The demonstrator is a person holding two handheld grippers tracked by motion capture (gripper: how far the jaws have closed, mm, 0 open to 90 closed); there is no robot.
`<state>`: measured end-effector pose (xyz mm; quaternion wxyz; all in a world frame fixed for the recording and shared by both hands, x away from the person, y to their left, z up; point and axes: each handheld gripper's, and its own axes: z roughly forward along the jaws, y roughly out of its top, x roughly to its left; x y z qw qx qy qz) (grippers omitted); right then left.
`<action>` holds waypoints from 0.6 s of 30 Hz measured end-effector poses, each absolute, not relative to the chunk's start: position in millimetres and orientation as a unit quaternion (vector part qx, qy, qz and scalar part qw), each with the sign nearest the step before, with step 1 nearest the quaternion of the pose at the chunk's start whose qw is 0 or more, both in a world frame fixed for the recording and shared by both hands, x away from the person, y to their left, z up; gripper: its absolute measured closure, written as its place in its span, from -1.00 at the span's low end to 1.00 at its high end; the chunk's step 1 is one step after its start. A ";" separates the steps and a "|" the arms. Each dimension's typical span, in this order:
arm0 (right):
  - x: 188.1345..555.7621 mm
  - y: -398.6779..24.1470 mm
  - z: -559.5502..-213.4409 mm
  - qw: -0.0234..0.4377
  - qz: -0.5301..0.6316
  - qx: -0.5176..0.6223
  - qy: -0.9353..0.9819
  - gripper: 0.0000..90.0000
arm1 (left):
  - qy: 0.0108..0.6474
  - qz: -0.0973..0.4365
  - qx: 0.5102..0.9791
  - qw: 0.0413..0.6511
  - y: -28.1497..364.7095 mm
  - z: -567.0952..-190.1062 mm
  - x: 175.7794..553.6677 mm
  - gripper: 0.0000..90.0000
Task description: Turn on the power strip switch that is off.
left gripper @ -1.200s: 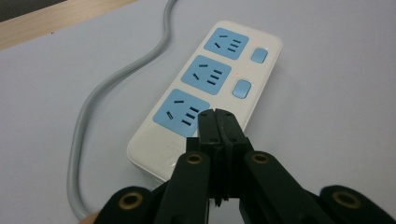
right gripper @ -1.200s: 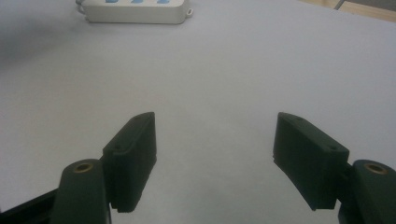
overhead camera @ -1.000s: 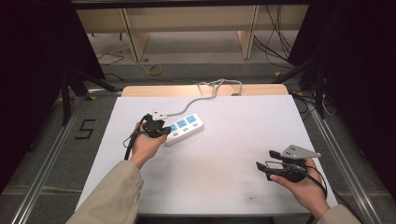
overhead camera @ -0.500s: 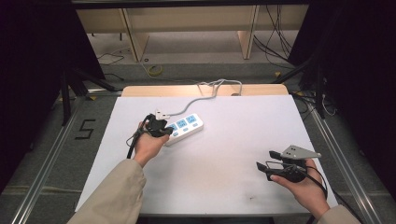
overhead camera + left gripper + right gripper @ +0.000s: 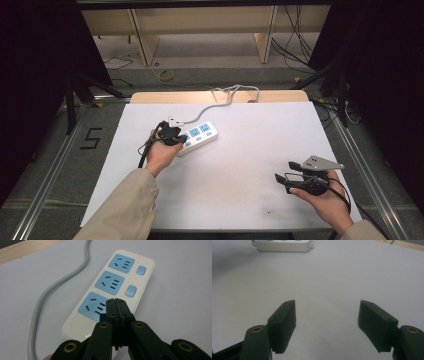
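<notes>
A white power strip with three blue sockets and blue switches lies on the white table sheet, left of centre. Its grey cable runs off the back edge. My left gripper is at the strip's near end. In the left gripper view its jaws are pressed together, and the tips hover over the nearest socket of the power strip, with nothing between them. My right gripper rests at the front right, far from the strip. In the right gripper view it stands open over bare sheet.
The grey cable curves along the strip's left side. A wooden table edge shows behind the sheet. Metal rails run along both sides of the table. On the floor at the left is a taped "5".
My left gripper has edged slightly toward the power strip, jaws still together. The right hand has not moved.
</notes>
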<state>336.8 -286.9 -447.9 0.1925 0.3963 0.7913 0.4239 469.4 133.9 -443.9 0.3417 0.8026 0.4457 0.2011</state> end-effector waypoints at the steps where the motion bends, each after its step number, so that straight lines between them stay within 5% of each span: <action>1: 336.9 -287.0 -447.9 0.192 0.424 0.396 0.792 -0.31 | 0.445 0.201 0.802 0.343 133.0 -443.6 469.8 1.00; 18: 336.0 -287.4 -446.9 0.196 0.425 0.395 0.791 -0.31 | 0.437 0.201 0.808 0.340 126.2 -442.5 473.5 1.00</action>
